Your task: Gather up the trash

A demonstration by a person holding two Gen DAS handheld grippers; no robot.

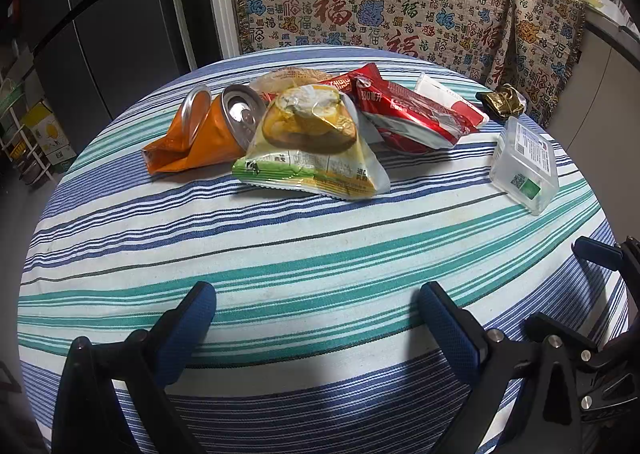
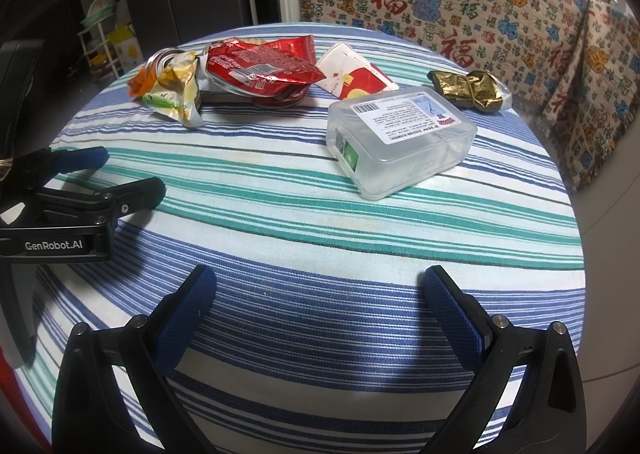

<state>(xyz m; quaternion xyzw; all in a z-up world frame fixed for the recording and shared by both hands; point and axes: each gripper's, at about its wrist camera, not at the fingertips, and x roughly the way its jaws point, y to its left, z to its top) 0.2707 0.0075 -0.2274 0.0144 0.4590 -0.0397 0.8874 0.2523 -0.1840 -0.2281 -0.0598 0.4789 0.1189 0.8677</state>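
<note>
Both tongs sit nearest the cameras, over the near edge of the striped worktop. Left tongs: spread wide, holding nothing, touching nothing. Right tongs: same, wide apart and empty.

Progress, as I read it: nothing collected yet. No bin or bag visible in either view, so I can't tell where the trash goes.

All trash sits toward the far side of the worktop:
- crushed orange can, far left, on its side
- yellow-green snack wrapper, leaning against the can, nearest piece to the left tongs
- red foil wrapper just behind and right of it, overlapping more litter underneath
- white-and-red carton, flattened, beside the red wrapper
- crumpled gold foil, far right
- clear plastic box with printed label, apart from the pile, nearest piece to the right tongs

Everything still left to pick. Likely first targets: box for right, snack wrapper for left.
</note>
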